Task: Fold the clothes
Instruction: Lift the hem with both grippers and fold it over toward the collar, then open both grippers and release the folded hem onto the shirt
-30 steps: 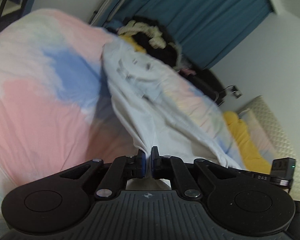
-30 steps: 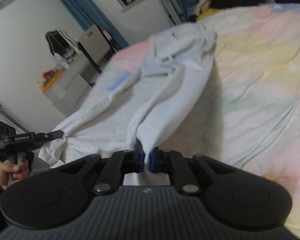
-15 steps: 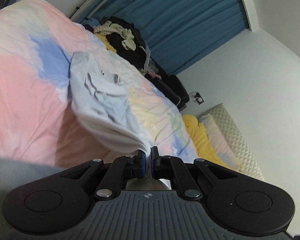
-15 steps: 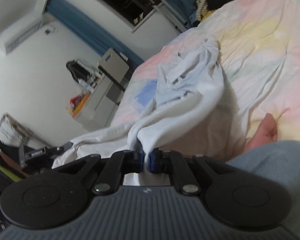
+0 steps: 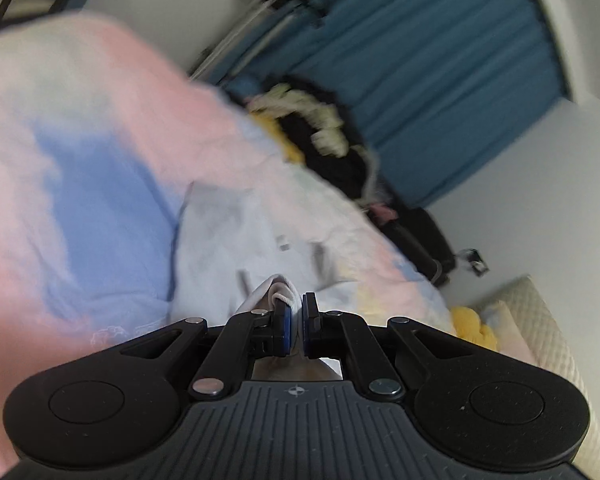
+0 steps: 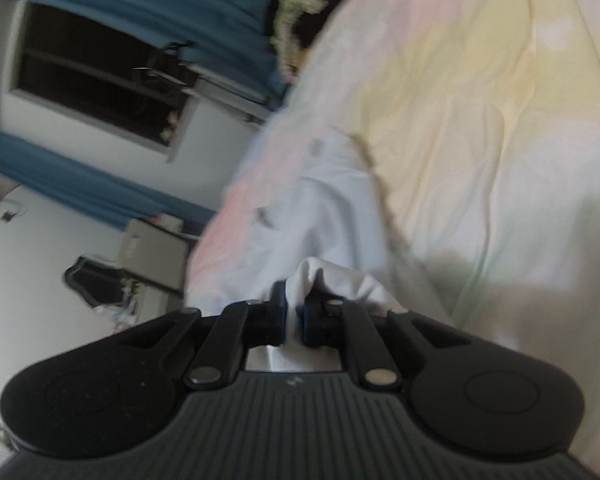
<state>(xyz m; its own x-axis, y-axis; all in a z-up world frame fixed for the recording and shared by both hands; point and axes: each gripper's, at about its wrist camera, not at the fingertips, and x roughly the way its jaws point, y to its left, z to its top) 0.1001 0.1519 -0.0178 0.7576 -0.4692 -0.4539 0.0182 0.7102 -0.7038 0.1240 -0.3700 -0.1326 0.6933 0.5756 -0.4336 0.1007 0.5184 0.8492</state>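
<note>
A pale white garment (image 5: 236, 240) lies on the pastel bedspread (image 5: 80, 152). My left gripper (image 5: 296, 312) is shut on a bunched hem of the garment, held low over the rest of the cloth. In the right wrist view the same garment (image 6: 316, 216) lies on the bedspread (image 6: 480, 120), and my right gripper (image 6: 294, 312) is shut on another bunched edge of it, also close above the cloth. Both views are blurred by motion.
A pile of dark and cream clothes (image 5: 320, 132) sits at the far end of the bed by the blue curtain (image 5: 420, 60). A yellow item (image 5: 472, 324) and a quilted pillow (image 5: 540, 344) lie at the right. A window (image 6: 100, 80) and a cabinet (image 6: 156, 252) stand left.
Both grippers have swung forward and down over the bed, carrying the held edges onto the far part of the garment, which now lies doubled over beneath them.
</note>
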